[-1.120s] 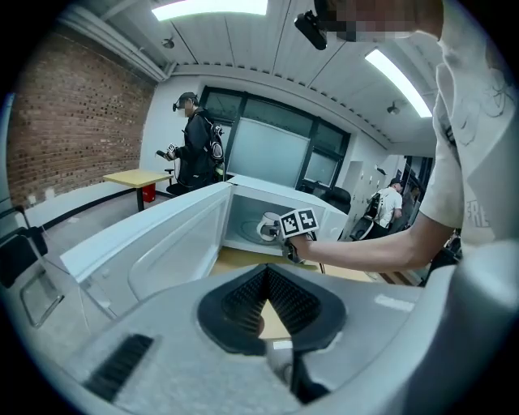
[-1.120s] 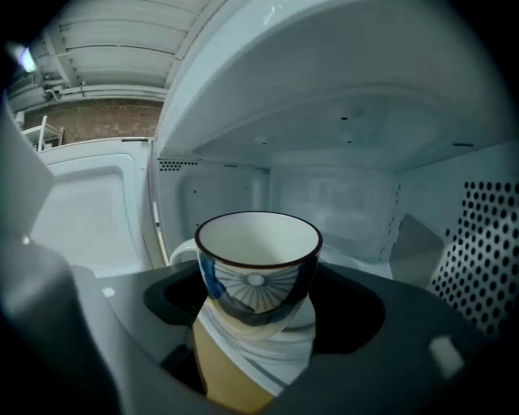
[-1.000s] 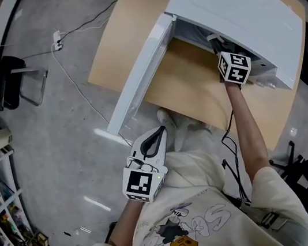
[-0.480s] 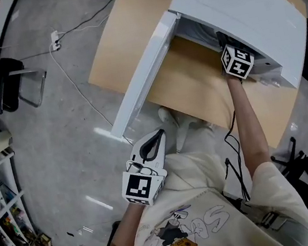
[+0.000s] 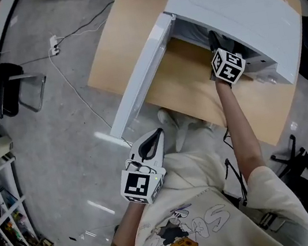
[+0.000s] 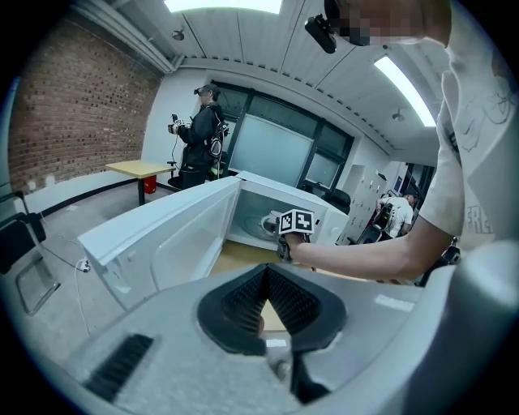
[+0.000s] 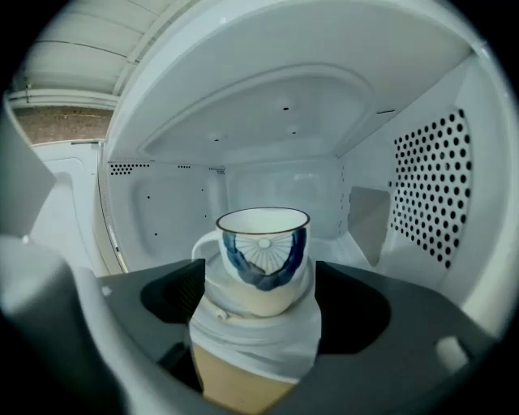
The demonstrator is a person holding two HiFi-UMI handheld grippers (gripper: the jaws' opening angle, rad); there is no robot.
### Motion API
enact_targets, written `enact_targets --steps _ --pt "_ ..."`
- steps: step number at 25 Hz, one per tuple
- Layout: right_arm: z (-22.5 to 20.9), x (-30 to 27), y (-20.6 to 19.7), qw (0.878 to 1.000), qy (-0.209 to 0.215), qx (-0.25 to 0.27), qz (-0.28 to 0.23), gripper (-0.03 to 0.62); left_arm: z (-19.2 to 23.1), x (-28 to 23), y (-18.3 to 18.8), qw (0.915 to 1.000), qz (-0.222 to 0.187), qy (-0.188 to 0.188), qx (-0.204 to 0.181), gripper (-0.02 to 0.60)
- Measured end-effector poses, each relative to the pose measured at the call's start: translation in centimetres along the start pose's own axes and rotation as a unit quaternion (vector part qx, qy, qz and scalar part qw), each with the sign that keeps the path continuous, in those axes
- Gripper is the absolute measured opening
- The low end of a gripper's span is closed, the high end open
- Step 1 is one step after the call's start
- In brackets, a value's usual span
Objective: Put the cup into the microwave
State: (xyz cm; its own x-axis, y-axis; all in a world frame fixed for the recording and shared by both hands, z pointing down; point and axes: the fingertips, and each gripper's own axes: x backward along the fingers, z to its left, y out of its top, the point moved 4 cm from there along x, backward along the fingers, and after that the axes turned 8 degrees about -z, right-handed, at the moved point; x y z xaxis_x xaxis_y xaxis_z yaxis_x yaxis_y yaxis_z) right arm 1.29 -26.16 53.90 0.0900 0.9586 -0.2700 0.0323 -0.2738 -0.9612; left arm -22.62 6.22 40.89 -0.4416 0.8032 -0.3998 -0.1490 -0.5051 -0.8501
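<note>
right gripper view | cup (image 7: 263,259) between opening fingers (image 7: 174,296) | inside microwave (image 7: 284,121)

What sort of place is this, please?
Probably a lab or workroom: the microwave stands on a wooden table, cables trail over the grey floor, and one wall is bare brick.

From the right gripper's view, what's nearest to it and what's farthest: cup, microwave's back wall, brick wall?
1. cup, between the opening jaws.
2. microwave's back wall, behind the cup.
3. brick wall, far off at the left, outside.
</note>
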Motion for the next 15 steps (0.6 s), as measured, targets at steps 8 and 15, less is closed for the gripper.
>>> enact_targets --steps 8,15 --pt "2.0 6.8 0.8 0.999 0.007 -0.044 0.000 0.326 -0.7 -0.5 0.8 0.9994 -0.021 -0.020 0.022 0.005" --pt "4.1 15.8 4.5 0.993 0.111 0.022 -0.011 0.144 -4.1 -3.3 1.5 0.9969 -0.044 -0.053 0.038 0.005"
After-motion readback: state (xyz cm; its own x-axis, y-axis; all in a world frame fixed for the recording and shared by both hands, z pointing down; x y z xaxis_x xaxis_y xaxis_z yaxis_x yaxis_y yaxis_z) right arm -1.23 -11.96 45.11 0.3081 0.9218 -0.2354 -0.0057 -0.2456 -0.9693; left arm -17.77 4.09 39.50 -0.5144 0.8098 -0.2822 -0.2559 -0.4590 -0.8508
